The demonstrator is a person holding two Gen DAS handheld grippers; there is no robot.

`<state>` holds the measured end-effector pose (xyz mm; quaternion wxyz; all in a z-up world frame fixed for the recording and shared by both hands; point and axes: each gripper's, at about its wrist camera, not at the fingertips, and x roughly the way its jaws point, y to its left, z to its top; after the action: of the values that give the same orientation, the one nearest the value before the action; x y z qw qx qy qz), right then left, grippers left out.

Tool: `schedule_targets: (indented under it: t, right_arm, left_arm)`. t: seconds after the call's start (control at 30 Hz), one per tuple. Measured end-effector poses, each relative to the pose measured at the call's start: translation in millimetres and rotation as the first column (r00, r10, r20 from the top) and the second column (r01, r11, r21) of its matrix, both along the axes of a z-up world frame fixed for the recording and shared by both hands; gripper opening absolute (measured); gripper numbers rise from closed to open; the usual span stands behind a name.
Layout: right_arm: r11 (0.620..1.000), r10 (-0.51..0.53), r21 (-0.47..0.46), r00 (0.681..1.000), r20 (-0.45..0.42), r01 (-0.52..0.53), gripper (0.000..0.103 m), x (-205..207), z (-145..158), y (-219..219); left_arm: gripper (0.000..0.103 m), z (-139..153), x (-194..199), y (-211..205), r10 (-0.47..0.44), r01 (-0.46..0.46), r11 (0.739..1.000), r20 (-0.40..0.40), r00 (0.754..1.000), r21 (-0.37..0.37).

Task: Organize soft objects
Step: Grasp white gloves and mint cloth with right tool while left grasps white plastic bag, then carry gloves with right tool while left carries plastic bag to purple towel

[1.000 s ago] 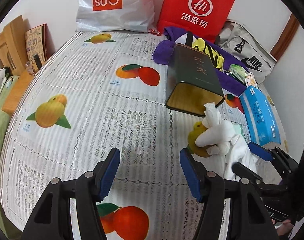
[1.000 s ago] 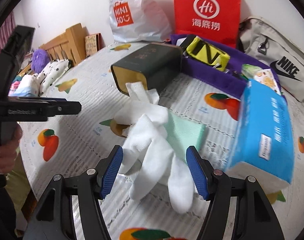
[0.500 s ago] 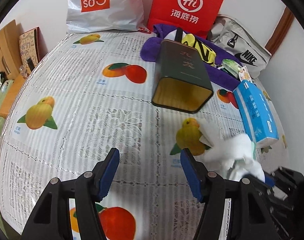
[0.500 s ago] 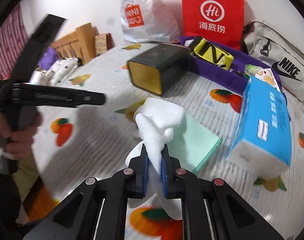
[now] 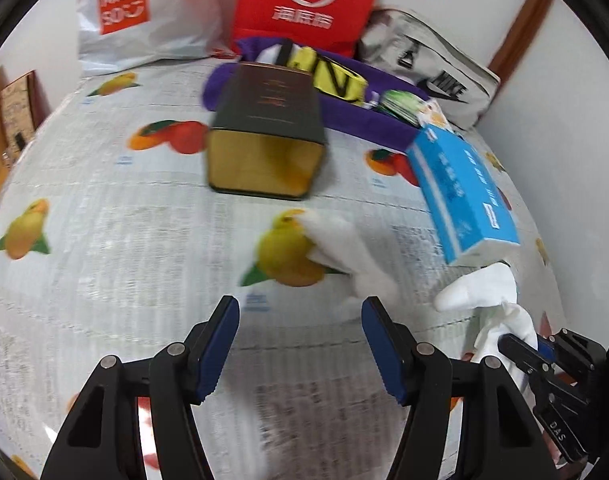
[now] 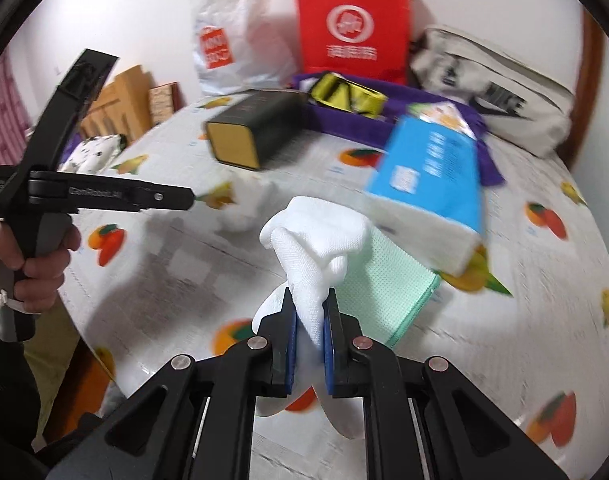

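Note:
My right gripper [image 6: 309,308] is shut on a white glove [image 6: 316,248], which hangs bunched between its blue pads above the bed. Under it lies a mint green cloth [image 6: 388,292]. A second white glove [image 5: 344,248] lies on the fruit-print sheet [image 5: 124,240], just beyond the right finger of my left gripper [image 5: 299,316]. That gripper is open with nothing between its fingers. The left wrist view has the right gripper [image 5: 520,346] at the lower right with its glove [image 5: 484,288]. In the right wrist view the left gripper [image 6: 180,198] is side-on, near the second glove [image 6: 244,204].
A dark green tin [image 5: 264,132] lies on its side, its gold open end facing me. A blue tissue pack [image 5: 460,184] sits to the right. At the back are a purple towel [image 5: 368,120], a red bag [image 5: 304,4], a white shopping bag [image 5: 144,12] and a grey sports bag [image 5: 428,68].
My right gripper closed on one white glove and lifted it off the pile, leaving the other on the sheet. The left gripper, still open, has moved closer to the tin and the remaining glove.

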<state>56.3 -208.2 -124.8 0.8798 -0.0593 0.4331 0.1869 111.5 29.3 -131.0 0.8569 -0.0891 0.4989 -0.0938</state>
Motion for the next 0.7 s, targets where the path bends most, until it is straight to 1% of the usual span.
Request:
schedule_targets:
  t: [0.13,0.2,0.27,0.4,0.43,0.5,0.53,0.57,0.6,0.67,0.7]
  right_arm:
    - [0.998,-0.066,0.005,0.998,-0.009,0.066,0.011,4.0,-2.4,-22.0]
    - [0.996,-0.087,0.006,0.996,-0.005,0.087,0.011,6.0,-1.5,-30.1]
    - [0.996,-0.093,0.008,0.996,-0.002,0.093,0.011,7.8,-1.5,-33.6]
    - [0.995,-0.095,0.006,0.995,-0.027,0.095,0.011,11.9,-10.0,-35.3]
    - [0.996,-0.093,0.01,0.995,-0.035,0.093,0.011,12.1,-12.1,-35.0]
    - [0.996,-0.087,0.017,0.995,-0.042,0.088,0.011,12.3,-16.5,-33.1]
    - [0.996,-0.084,0.022,0.995,-0.048,0.085,0.011,12.7,-18.3,-31.5]
    - [0.996,-0.082,0.021,0.995,-0.048,0.083,0.011,13.4,-19.5,-29.9]
    - [0.997,-0.081,0.017,0.996,-0.042,0.081,0.011,14.0,-19.8,-28.4]
    - [0.997,-0.078,0.026,0.996,-0.041,0.079,0.011,14.4,-19.5,-27.5]
    - [0.996,-0.079,0.034,0.996,-0.043,0.08,0.011,14.6,-18.8,-28.0]
  left_arm:
    - [0.062,-6.9,8.1,-25.9,-0.058,0.058,0.998,-0.004,0.998,0.007]
    - [0.062,-12.9,12.2,-37.4,-0.08,0.08,0.996,-0.013,0.997,0.029]
    - [0.062,-19.1,16.3,-47.2,-0.092,0.092,0.994,-0.019,0.996,0.055]
    - [0.061,-22.1,18.7,-60.5,-0.109,0.105,0.986,0.018,0.994,0.132]
    - [0.058,-22.9,18.3,-61.7,-0.111,0.105,0.983,0.029,0.993,0.152]
    - [0.038,-23.9,17.9,-63.0,-0.11,0.098,0.974,0.049,0.993,0.204]
    - [0.033,-23.8,17.8,-62.0,-0.11,0.095,0.971,0.056,0.992,0.221]
    - [0.024,-23.6,18.0,-59.6,-0.111,0.095,0.971,0.061,0.992,0.218]
    - [0.022,-23.4,19.0,-55.7,-0.11,0.095,0.975,0.063,0.992,0.202]
    - [0.021,-21.6,18.4,-45.3,-0.101,0.089,0.984,0.071,0.992,0.153]
    - [0.02,-21.3,17.3,-41.7,-0.093,0.081,0.986,0.074,0.993,0.146]
